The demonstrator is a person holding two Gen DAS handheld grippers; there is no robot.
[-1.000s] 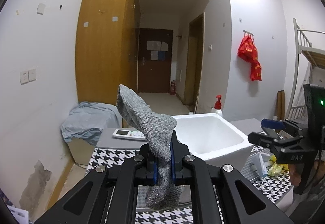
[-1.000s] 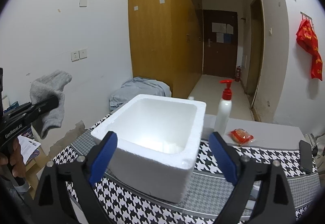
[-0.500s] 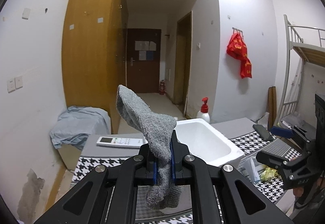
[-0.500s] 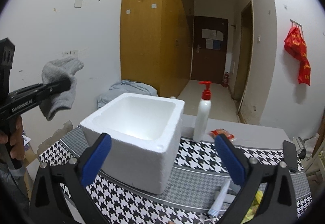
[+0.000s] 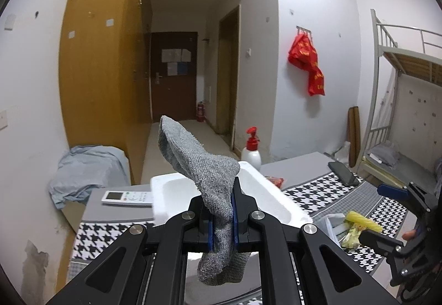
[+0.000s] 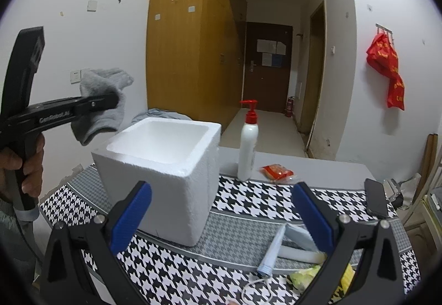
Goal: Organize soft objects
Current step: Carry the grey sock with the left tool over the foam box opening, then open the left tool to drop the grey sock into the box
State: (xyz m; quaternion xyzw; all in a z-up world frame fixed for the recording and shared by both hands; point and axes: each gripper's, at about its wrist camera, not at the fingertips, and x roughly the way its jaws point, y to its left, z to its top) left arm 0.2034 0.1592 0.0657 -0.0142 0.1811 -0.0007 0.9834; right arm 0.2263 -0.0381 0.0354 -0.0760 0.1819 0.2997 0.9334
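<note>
in the left wrist view the left gripper (image 5: pixel 222 218) sits low in the centre of the frame, its jaws pressed together on a grey sock (image 5: pixel 210 180); the sock is pinched near its middle, with one end standing up toward the centre of the picture and the other hanging below the pads at the bottom. behind it, mid-frame, is the white foam box (image 5: pixel 276 194) on the houndstooth table cover (image 5: pixel 326 194), with a remote control (image 5: pixel 127 196) to its left and a white pump bottle (image 5: pixel 252 153) beyond it. the risk i judge here is the drop itself: the sock does not look to be over the box opening yet, so letting go early could leave it draped on the rim or on the table, and its knit may cling to a pad. at the right edge the right gripper (image 5: pixel 386 216) is close, so the two tools could knock together. in the right wrist view the right gripper (image 6: pixel 221 211) fills the bottom, jaws spread wide with nothing between them, having just been opening. at middle left the left gripper (image 6: pixel 110 101) holds the sock (image 6: pixel 102 106) above and left of the box (image 6: pixel 165 166), clear of its rim. a tube (image 6: pixel 270 252) and wrappers (image 6: pixel 317 274) lie low right, easy to sweep off.
</note>
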